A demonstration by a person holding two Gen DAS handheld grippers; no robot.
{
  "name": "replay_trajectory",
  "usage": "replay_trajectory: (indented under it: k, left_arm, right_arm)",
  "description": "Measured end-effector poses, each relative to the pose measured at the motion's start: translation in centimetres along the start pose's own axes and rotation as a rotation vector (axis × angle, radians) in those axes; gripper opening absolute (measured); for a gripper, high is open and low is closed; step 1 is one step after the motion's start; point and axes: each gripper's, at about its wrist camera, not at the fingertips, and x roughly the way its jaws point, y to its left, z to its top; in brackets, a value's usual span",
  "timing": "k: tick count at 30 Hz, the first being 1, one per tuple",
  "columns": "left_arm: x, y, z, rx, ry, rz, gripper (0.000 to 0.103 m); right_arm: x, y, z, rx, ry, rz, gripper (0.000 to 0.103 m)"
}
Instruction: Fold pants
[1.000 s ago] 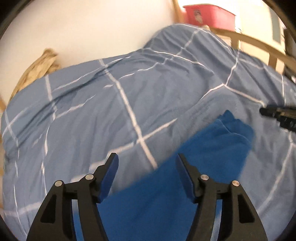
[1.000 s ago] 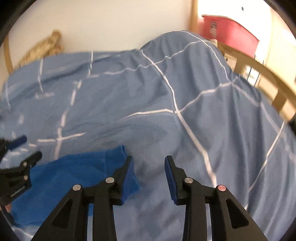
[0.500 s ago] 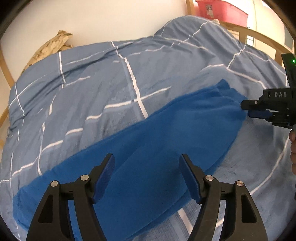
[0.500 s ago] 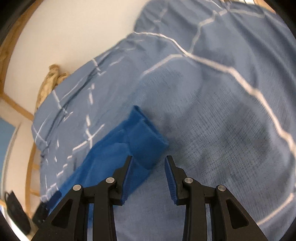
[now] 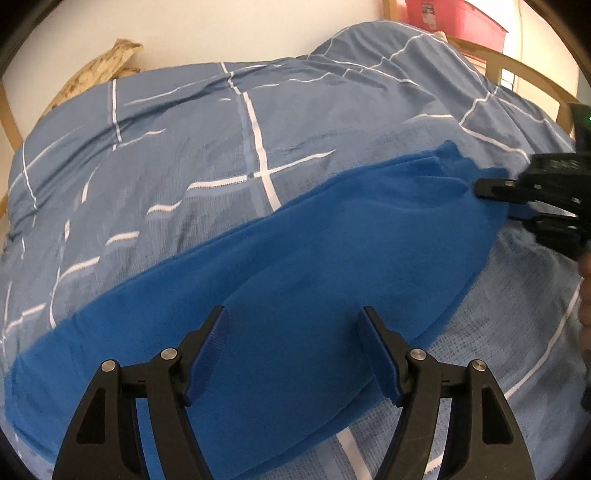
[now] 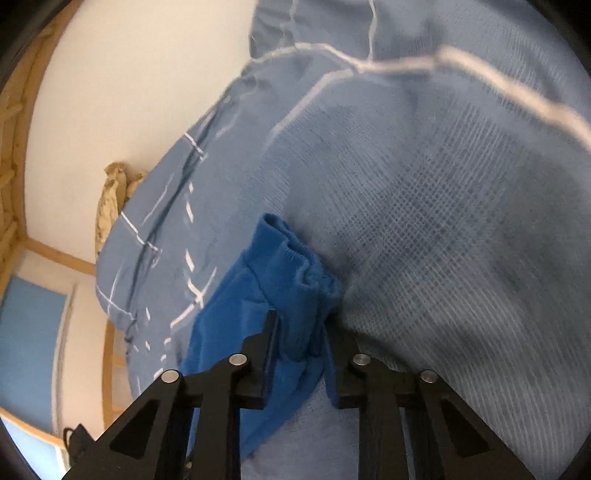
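Observation:
Blue fleece pants [image 5: 295, 273] lie stretched across a blue checked duvet [image 5: 184, 155], running from lower left to the right. My left gripper [image 5: 293, 350] is open and hovers above the middle of the pants, holding nothing. My right gripper [image 6: 301, 332] has its jaws around the elastic waistband end of the pants [image 6: 291, 280], with cloth bunched between them. It also shows in the left wrist view [image 5: 495, 195] at the right end of the pants.
The duvet [image 6: 424, 203] covers a bed with a wooden frame [image 5: 532, 77]. A red plastic box [image 5: 454, 18] stands behind the bed at top right. A beige bundle [image 5: 99, 70] lies by the white wall at the left.
My right gripper has tilted and moved onto the waistband end, and its jaws now hold bunched cloth. My left gripper has drawn back, showing more of the pants.

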Motion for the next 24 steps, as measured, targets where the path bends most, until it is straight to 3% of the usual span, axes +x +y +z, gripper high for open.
replay_trajectory:
  k: [7,9,18,20,22,24]
  left_arm:
    - [-1.7,-1.4,-0.5,0.001,-0.025,-0.054,0.070]
    - [-1.8,-1.9,-0.6,0.003,-0.020,-0.057,0.070]
    - [-0.6,-2.2,-0.9,0.006,0.028,-0.068,0.072]
    - [-1.9,-1.8,-1.0,0.009,0.000,-0.070,0.072]
    - [-4.2,-1.3,-1.4,0.007,-0.065,-0.071,0.072]
    - [-7.4,-0.4,-2.1,0.020,-0.148,-0.058,0.076]
  right_arm:
    - [-7.1,3.9,-2.1,-0.194,-0.166,-0.111,0.017]
    - [-8.1,4.2,-2.4,-0.236,-0.215,-0.186,0.016]
    - [-4.4,0.0,-1.1,-0.130,-0.118,-0.308,0.015]
    - [-4.4,0.1,-1.3,-0.137,-0.119,-0.327,0.027]
    - [-5.5,1.0,-1.7,-0.175,-0.156,-0.402,0.044]
    - [-7.1,2.5,-2.6,-0.239,-0.218,-0.447,0.044]
